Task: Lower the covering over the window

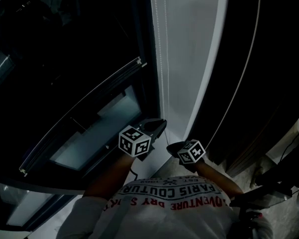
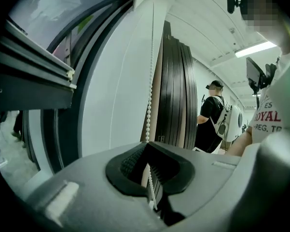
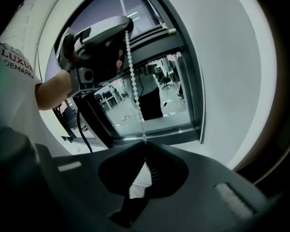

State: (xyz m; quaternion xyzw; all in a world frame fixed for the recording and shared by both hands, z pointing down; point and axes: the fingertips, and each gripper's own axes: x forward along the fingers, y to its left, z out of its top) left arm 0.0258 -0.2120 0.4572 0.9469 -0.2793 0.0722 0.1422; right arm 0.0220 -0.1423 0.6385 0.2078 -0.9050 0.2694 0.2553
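Probably an office or test workspace rather than a home. A tall dark-framed window (image 1: 97,136) sits in a plain white wall (image 1: 189,59). A strip light (image 2: 255,49) runs along a white ceiling, and dark panels (image 2: 176,95) stand upright by the wall. A person (image 2: 211,117) wears a white backpack (image 2: 233,123). Dimly through the glass, tables (image 3: 106,98) show.

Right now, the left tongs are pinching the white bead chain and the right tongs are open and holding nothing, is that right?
Not quite. The right tongs are not open and empty: the right gripper view shows them shut on the same white bead chain. The left tongs are pinching it too, as you said.
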